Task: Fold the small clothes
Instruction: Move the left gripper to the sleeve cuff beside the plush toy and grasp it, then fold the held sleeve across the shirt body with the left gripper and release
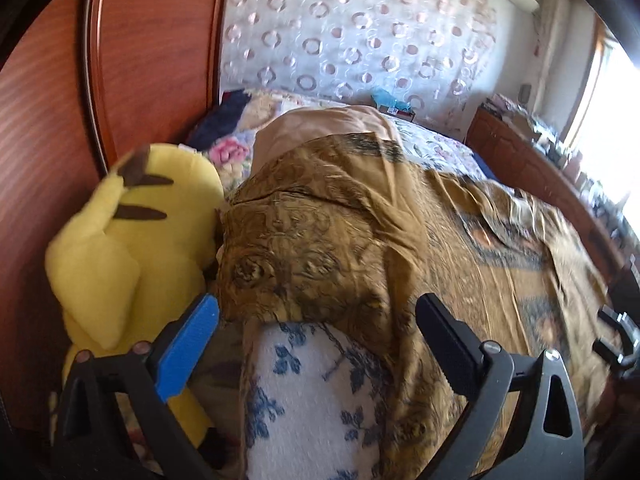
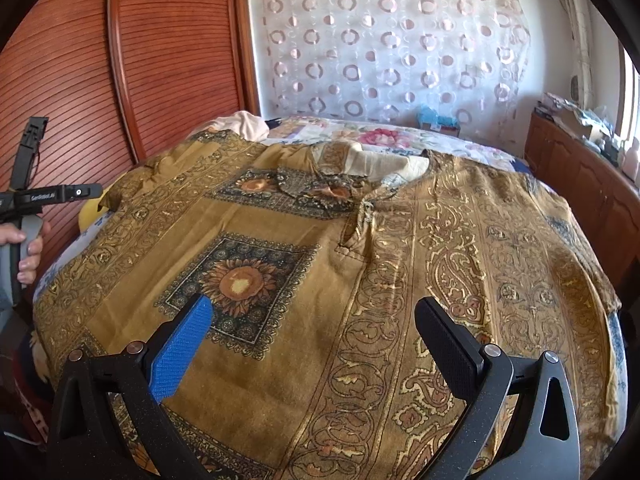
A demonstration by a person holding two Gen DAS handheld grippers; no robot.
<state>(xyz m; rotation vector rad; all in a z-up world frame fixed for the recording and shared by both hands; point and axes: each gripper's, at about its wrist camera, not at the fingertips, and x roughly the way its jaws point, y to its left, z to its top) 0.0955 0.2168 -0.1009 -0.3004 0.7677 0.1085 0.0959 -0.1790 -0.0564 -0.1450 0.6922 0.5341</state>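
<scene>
A mustard-brown patterned shirt (image 2: 360, 272) lies spread flat across the bed (image 2: 460, 144), neckline toward the far curtain (image 2: 392, 40), sunflower squares on its left half and paisley bands on its right. The right tongs (image 2: 312, 344) hover just above the shirt's near part, jaws wide apart and gripping nothing. In the left wrist view the left tongs (image 1: 316, 344) are also wide open and empty, above the shirt's bunched left edge (image 1: 320, 232) and a white cloth with blue flowers (image 1: 312, 392). A yellow plush toy (image 1: 132, 248) sits just beside that edge, against the wooden wardrobe (image 1: 52, 120). A hand (image 2: 30, 248) holds the left tool's handle at the bed's left side.
</scene>
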